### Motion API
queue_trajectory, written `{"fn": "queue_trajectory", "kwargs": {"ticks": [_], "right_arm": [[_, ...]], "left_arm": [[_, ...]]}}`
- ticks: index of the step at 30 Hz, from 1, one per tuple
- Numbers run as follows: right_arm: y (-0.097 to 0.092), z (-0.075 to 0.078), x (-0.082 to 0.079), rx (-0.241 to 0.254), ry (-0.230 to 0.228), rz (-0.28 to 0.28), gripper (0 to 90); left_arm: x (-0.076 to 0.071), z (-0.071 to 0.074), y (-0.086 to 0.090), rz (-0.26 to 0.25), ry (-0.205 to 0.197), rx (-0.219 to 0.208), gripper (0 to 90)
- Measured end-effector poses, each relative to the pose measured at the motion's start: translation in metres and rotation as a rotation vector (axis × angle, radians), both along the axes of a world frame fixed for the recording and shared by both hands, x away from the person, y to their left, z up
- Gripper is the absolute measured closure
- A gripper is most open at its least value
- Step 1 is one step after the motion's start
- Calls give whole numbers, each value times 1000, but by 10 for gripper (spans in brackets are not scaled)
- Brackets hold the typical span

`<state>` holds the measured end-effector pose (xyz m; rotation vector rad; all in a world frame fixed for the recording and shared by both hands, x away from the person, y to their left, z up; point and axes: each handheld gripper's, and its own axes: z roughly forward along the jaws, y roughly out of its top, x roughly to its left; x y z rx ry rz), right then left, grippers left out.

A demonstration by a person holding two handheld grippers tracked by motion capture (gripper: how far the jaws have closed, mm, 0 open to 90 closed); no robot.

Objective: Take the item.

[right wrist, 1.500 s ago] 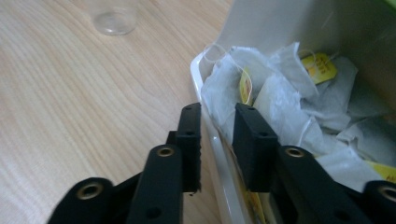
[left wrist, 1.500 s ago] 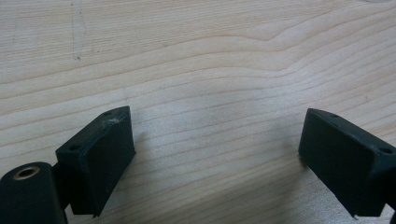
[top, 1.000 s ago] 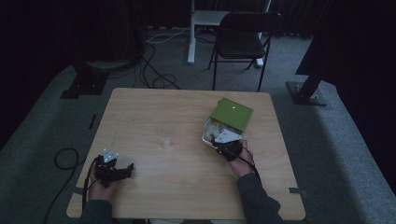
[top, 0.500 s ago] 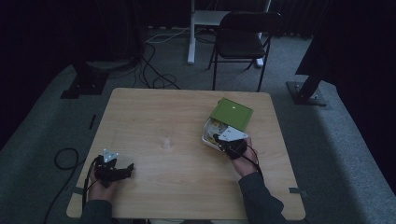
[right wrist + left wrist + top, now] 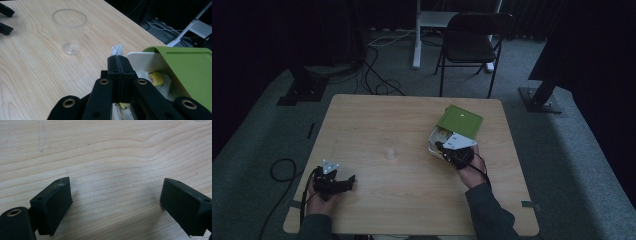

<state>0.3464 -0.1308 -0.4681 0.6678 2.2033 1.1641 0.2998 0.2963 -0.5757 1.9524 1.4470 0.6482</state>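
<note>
Right gripper [image 5: 119, 58] clenched, jaws pressed flat together on a small white tea bag [image 5: 117, 50]; bag tip pokes out past the jaw ends, long axis roughly in line with the jaws, pointing away from the hand toward the table's far side; gripper sits over the near-left corner of the white box [image 5: 147, 61], whose green lid [image 5: 192, 67] is hinged open and tilted up on the far right side; more sachets with yellow tags [image 5: 155, 78] lie inside the box; in the high view the right gripper [image 5: 447, 148] is at the box's [image 5: 435, 143] near edge, lid [image 5: 460, 121] leaning toward the table's far right corner; box lies inboard of the table's right edge [image 5: 512, 165], with bare wood beyond it; clear plastic cup [image 5: 69, 31] stands upright, mouth up, well apart to the left of the bag, open wood between them; in the high view the cup [image 5: 390, 151] is near table centre; left gripper [image 5: 115, 202] released, jaws wide apart with nothing but wood grain between them, low over the table [image 5: 105, 152]; in the high view it [image 5: 343, 182] rests near the front left corner, jaws pointing right, close to the near edge; wide open tabletop between the two grippers; folding chair [image 5: 472, 45] stands on the floor beyond the far edge.
</note>
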Motion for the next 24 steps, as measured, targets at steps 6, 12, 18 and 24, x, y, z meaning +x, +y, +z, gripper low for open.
{"fn": "queue_trajectory", "kwargs": {"ticks": [6,12,18,24], "right_arm": [[8,0,0,10,6,23,900],[17,1,0,9,2,43,900],[22,3,0,8,0,55,900],[27,4,0,4,-5,69,900]], "left_arm": [[0,0,0,0,0,0,112],[0,0,0,0,0,0,112],[0,0,0,0,0,-1,112],[0,0,0,0,0,-1,112]]}}
